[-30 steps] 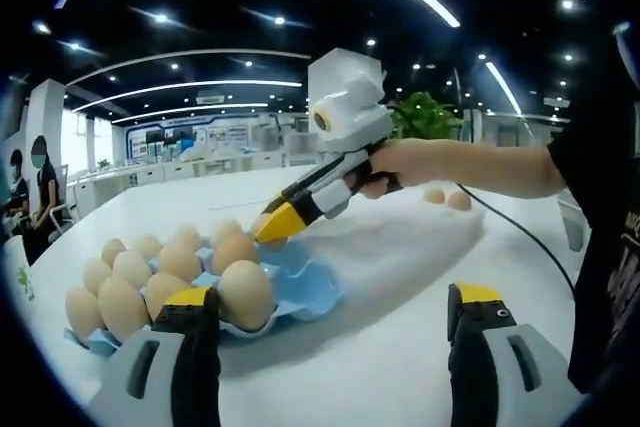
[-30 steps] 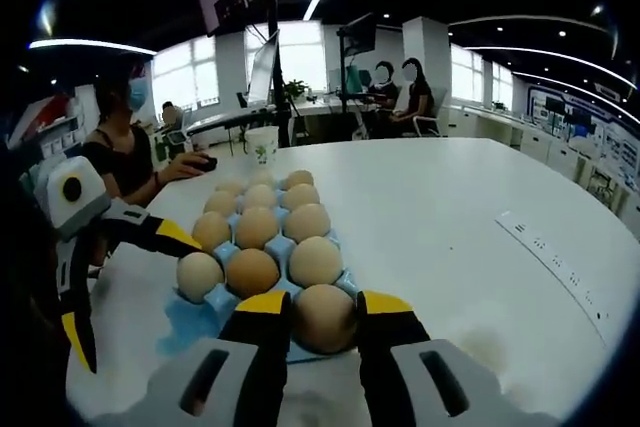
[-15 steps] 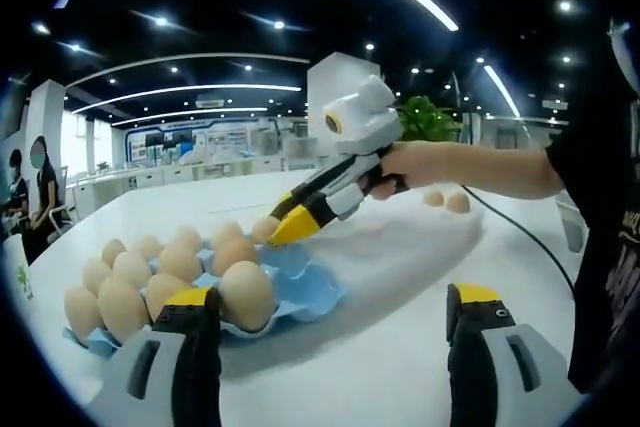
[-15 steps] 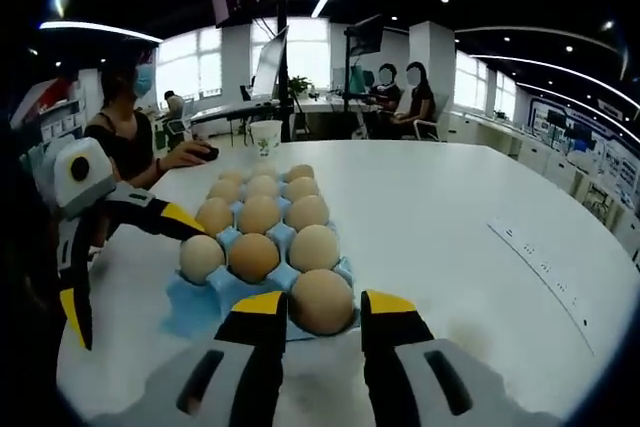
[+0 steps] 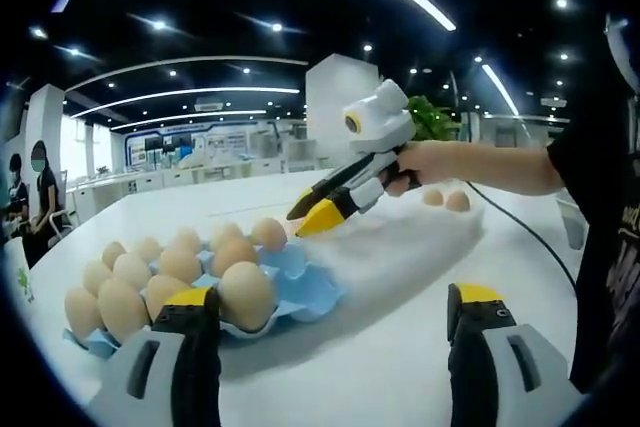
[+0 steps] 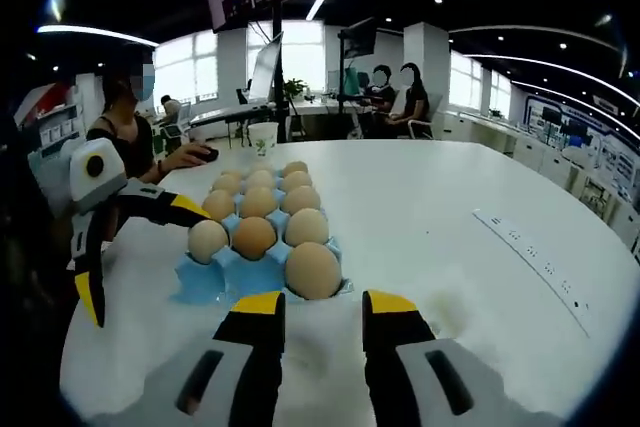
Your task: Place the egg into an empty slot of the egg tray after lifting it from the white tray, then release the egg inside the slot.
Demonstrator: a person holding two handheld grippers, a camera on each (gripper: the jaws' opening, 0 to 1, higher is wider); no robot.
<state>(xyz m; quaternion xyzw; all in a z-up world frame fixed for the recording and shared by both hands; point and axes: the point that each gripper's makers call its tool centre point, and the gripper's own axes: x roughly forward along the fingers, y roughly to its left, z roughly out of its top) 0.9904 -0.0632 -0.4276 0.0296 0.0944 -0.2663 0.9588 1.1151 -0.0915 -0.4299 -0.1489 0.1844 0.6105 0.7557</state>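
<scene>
A brown egg (image 6: 313, 269) sits in a near corner slot of the light-blue moulded egg tray (image 6: 215, 282) on the white surface (image 6: 480, 277). The right tongs (image 6: 318, 309) hang just short of it, jaws apart and empty; the left tongs (image 5: 330, 312) are likewise spread, holding nothing. Placement and release look complete, with two eggs (image 5: 445, 199) beyond on the white tray (image 5: 400, 247).

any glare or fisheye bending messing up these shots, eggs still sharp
Left gripper view: ceiling light strips bow into arcs, no glare on the egg tray, near eggs sharp. Right gripper view: bright windows wash out behind, table edge curves, the front egg is crisp.
</scene>
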